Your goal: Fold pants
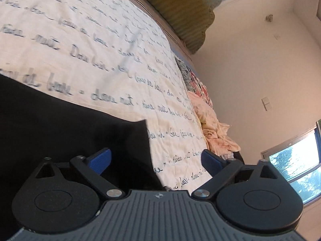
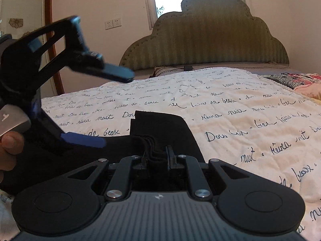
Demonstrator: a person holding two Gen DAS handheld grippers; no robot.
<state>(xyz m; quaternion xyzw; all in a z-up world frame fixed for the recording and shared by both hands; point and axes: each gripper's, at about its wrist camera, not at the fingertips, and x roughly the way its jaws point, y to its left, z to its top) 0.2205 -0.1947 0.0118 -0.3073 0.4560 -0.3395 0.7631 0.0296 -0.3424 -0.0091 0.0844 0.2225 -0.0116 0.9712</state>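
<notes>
Right wrist: right gripper [image 2: 158,156] jaws clamp pants [image 2: 164,128]; left gripper [image 2: 112,108] agape.

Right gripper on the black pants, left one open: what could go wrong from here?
1. The right gripper pinches several stacked layers of the pants; an inner layer could slip out when pulled.
2. The left gripper is open and holds nothing, so the free corner may drag and wrinkle on the quilt.
</notes>
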